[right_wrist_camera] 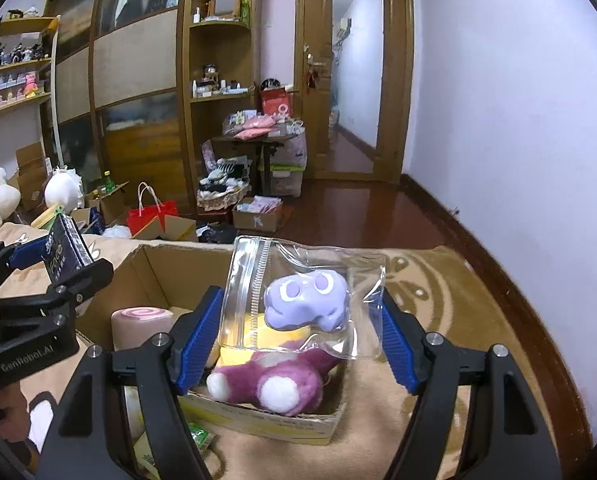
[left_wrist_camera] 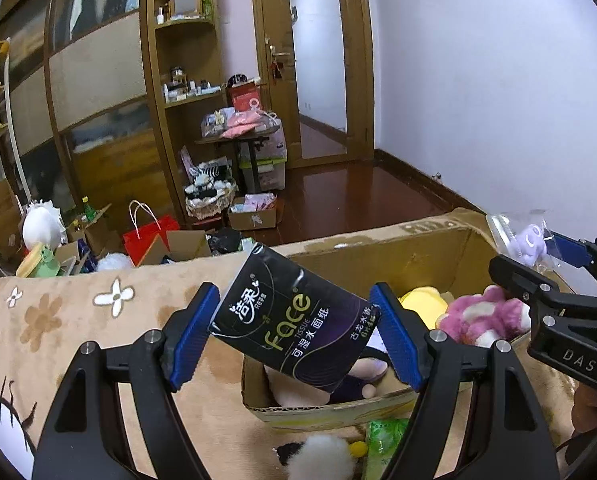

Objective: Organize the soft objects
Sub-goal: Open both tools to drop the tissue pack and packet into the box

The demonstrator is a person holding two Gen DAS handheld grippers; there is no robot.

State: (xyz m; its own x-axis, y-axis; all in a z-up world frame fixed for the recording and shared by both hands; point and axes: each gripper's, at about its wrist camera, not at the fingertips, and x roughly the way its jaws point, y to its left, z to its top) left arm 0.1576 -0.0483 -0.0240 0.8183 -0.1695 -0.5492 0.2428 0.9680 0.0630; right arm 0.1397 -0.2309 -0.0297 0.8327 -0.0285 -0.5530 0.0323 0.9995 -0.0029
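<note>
Left wrist view: the left gripper (left_wrist_camera: 294, 334) is clamped on a tissue pack (left_wrist_camera: 294, 320), held tilted above the near end of the cardboard box (left_wrist_camera: 378, 240). The pack looks light and squashy with slick black film, so a grip across its short sides, as here, should hold it without crushing. Black wrapper, yellow-green lettering, white Chinese text. In the box lie a pink plush toy (left_wrist_camera: 486, 316) and something yellow (left_wrist_camera: 424, 300).

Right wrist view: the right gripper (right_wrist_camera: 298, 332) pinches a clear zip bag (right_wrist_camera: 298, 280) by its edges, over the box (right_wrist_camera: 158, 264). Inside sits a small lilac squishy figure (right_wrist_camera: 306, 300). The plastic looks slippery and floppy, so holding nearer the figure would be safer.
</note>
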